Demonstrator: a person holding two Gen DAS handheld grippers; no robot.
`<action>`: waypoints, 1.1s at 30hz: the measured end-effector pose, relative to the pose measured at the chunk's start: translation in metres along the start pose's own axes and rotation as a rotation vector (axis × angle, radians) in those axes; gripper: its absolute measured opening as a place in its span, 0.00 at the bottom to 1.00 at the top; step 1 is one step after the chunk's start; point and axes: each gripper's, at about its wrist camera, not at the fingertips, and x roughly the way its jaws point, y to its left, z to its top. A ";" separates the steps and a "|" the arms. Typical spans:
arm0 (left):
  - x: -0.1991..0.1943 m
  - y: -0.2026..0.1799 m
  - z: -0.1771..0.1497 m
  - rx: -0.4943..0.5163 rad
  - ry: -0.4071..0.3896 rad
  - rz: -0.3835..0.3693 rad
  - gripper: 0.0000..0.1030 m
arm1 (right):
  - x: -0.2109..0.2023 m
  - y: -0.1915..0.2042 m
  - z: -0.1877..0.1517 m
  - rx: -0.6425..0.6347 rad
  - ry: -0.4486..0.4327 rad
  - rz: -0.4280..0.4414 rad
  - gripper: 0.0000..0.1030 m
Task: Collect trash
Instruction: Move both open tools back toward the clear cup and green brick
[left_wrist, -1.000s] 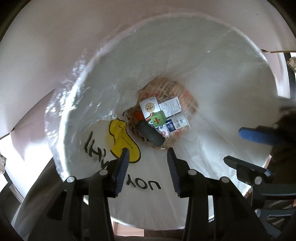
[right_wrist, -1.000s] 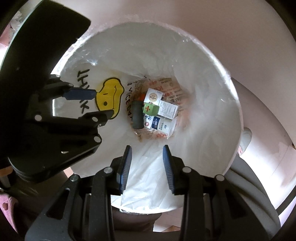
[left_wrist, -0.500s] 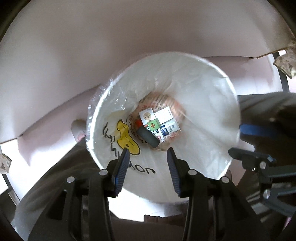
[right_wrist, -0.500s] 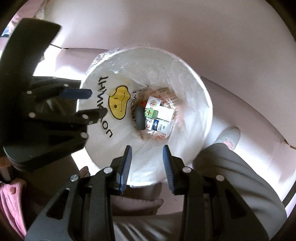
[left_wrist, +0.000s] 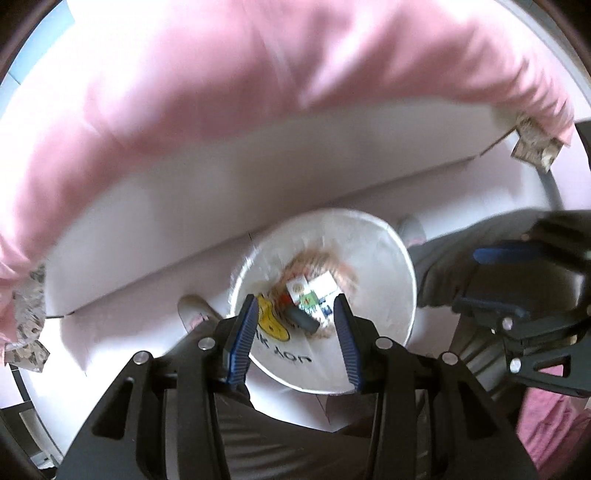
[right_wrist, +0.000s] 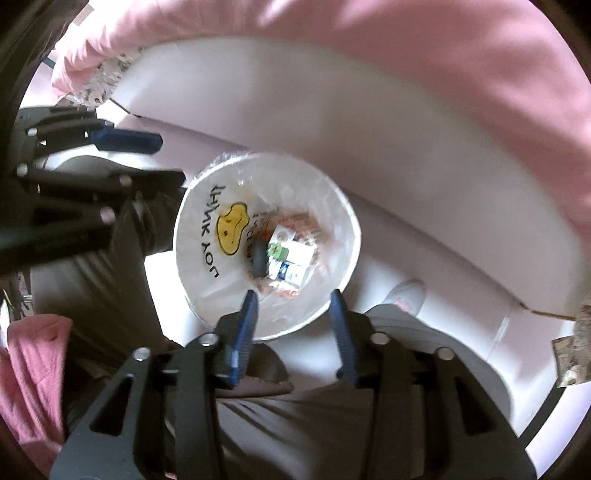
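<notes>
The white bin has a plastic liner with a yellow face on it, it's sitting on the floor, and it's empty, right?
Not empty. The right wrist view shows the white bin, lined and on the floor, with trash at the bottom: small cartons and a dark cylinder.

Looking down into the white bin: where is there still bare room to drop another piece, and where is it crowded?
Inside the bin, the bare liner along the wall is free. The centre is crowded: dark tube, green box and white cartons lie packed together. Both claws, left claw and right claw, hold nothing.

Bright washed-out daylight, motion blur, heavy fisheye warp at edges.
</notes>
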 end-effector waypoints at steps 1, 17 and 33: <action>-0.006 0.001 0.002 0.000 -0.013 0.003 0.45 | -0.006 0.000 0.001 -0.003 -0.016 -0.009 0.52; -0.117 0.011 0.065 0.019 -0.245 0.120 0.80 | -0.143 -0.024 0.031 -0.018 -0.305 -0.121 0.68; -0.157 0.018 0.139 0.043 -0.342 0.133 0.87 | -0.208 -0.073 0.111 -0.003 -0.411 -0.214 0.68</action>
